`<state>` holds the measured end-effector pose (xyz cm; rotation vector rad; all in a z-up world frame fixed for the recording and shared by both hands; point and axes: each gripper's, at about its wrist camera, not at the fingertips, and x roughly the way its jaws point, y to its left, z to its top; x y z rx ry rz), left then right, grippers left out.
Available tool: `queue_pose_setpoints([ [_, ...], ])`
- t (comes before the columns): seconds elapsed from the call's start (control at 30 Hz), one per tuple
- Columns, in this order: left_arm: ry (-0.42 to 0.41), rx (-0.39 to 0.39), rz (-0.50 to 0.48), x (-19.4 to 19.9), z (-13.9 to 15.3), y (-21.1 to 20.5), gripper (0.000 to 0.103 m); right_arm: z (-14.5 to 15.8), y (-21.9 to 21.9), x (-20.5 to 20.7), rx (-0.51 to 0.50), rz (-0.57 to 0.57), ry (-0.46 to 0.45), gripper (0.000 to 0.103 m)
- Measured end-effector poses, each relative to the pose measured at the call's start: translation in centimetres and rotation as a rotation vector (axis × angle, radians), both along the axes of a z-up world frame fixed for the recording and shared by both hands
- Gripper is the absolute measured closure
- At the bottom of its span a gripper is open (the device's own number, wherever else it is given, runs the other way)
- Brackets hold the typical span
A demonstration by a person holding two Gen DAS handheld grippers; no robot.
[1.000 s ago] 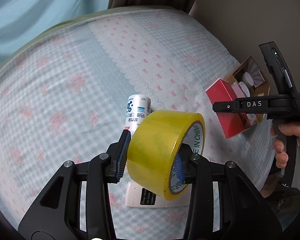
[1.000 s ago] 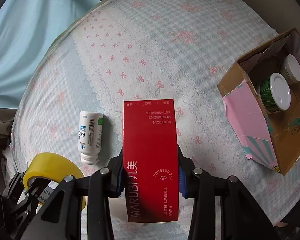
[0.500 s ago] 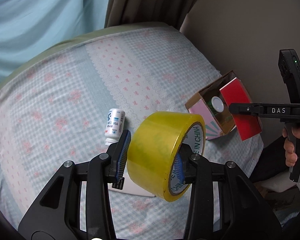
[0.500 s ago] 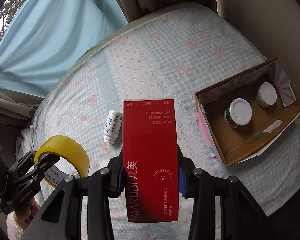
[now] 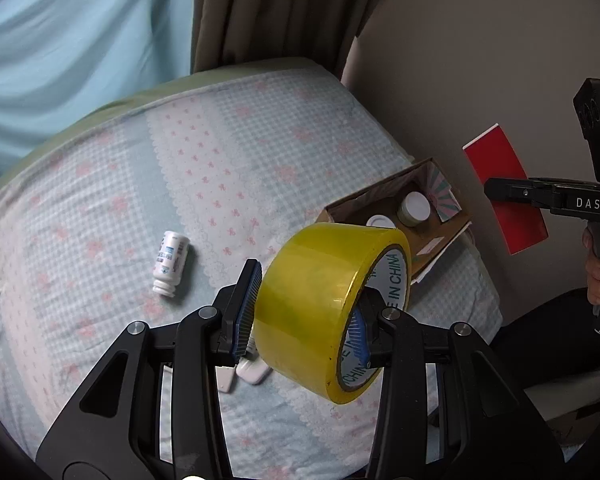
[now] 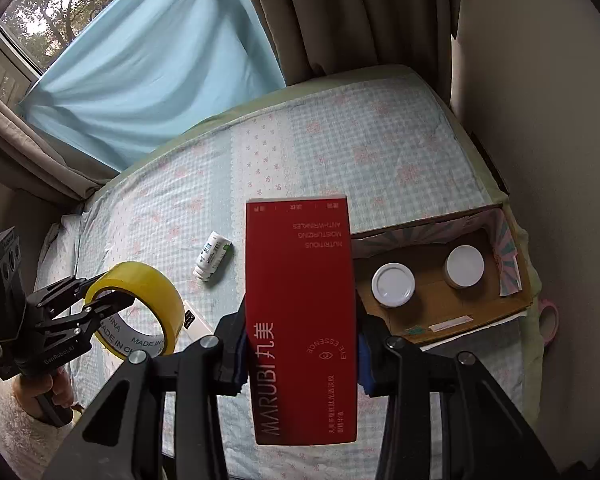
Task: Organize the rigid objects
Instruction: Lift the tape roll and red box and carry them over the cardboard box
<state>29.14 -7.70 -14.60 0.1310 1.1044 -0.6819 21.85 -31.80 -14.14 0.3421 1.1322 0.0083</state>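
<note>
2 tools are working over the bed [image 6: 380,132], each gripping 1 item. The left tool [image 5: 304,316] is clamping 1 yellow tape roll [image 5: 324,300] w/ one finger outside the roll and the other inside the core; the core print is reading "MADE IN CHINA" in the right wrist view, only partly in the left. The right tool [image 6: 300,348] is squeezing 1 red carton [image 6: 302,320] by its long sides, held up above the bed. The carton is reading "MARUBI", "EYE ESSENCE", "NUTRITIOUS MOISTURIZING ANTI-WRINKLES", plus Chinese characters; the smaller lines are too fine to read.

1 cardboard box [image 6: 452,304] is sitting open just right of the right tool, holding 2 white-lidded jars [image 6: 393,284], side by side and apart. 1 small white bottle [image 6: 212,255] is lying on its side ahead and left of the right tool, ahead of the left tool; its label is unreadable. 1 white flat item [image 5: 252,372] is lying under the left tool, mostly hidden.

The right tool's body is showing "DAS"; the left one's is showing "GenRobot.AI".
</note>
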Motion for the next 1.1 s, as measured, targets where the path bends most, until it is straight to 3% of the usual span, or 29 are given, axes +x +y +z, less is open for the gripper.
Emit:
queue_pose_setpoints([
  [0.27,-0.009,-0.020,0.000,-1.9,0.8,-8.3,0.067,0.8,-7.8,-0.7,0.003,-0.002,0.037,0.065],
  [0.53,0.031,-0.019,0.009,-2.4,-1.8,-14.9,0.067,-1.2,-14.7,0.6,-0.019,0.002,0.115,0.065],
  [0.83,0.075,0.004,-0.005,-1.8,-7.8,-20.6,0.067,-9.4,-18.8,3.3,0.024,0.015,0.177,0.065],
  [1.1,0.050,0.064,-0.028,-1.4,-12.2,-22.3,0.067,-15.4,-18.2,5.0,0.049,0.083,0.167,0.065],
])
